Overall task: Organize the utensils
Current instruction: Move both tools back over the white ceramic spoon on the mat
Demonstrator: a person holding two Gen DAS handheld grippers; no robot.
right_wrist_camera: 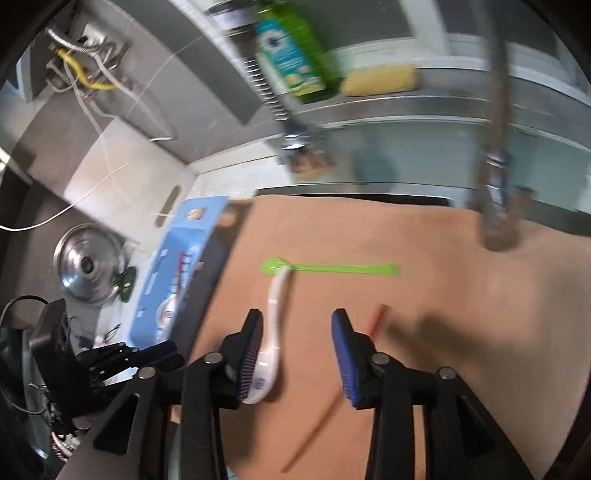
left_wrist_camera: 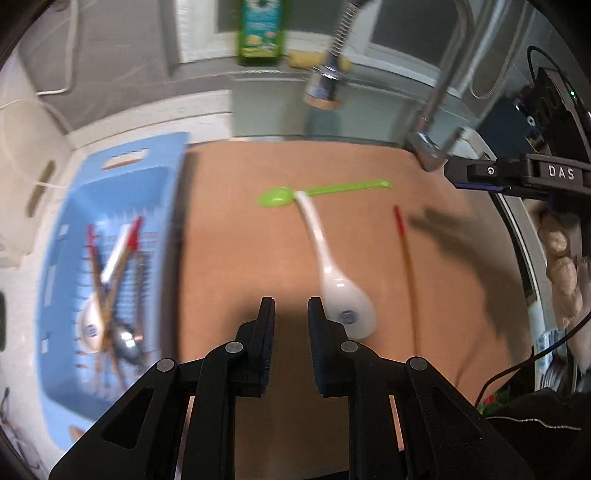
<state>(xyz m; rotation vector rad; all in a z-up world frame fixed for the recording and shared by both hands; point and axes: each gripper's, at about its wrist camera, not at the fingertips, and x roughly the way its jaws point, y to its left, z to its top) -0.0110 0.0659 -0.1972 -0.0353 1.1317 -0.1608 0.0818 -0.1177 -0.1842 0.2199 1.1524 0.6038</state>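
Note:
A white ceramic spoon (left_wrist_camera: 343, 291) lies on the brown board (left_wrist_camera: 251, 240), its handle tip resting on a green plastic spoon (left_wrist_camera: 321, 192). A red-tipped chopstick (left_wrist_camera: 406, 258) lies to the right. My left gripper (left_wrist_camera: 291, 310) is open and empty, just left of the white spoon's bowl. My right gripper (right_wrist_camera: 297, 325) is open and empty above the board, with the white spoon (right_wrist_camera: 273, 332) beside its left finger and the chopstick (right_wrist_camera: 375, 321) by its right finger. The green spoon (right_wrist_camera: 332, 268) lies farther ahead. The blue basket (left_wrist_camera: 107, 192) at left holds several utensils.
A faucet (left_wrist_camera: 439, 103) and spray hose (left_wrist_camera: 332, 55) hang over the board's far side. A green bottle (left_wrist_camera: 260, 29) and a sponge stand on the back ledge. A steel pot lid (right_wrist_camera: 86, 264) lies left of the basket (right_wrist_camera: 177, 258). Cables run at the right edge.

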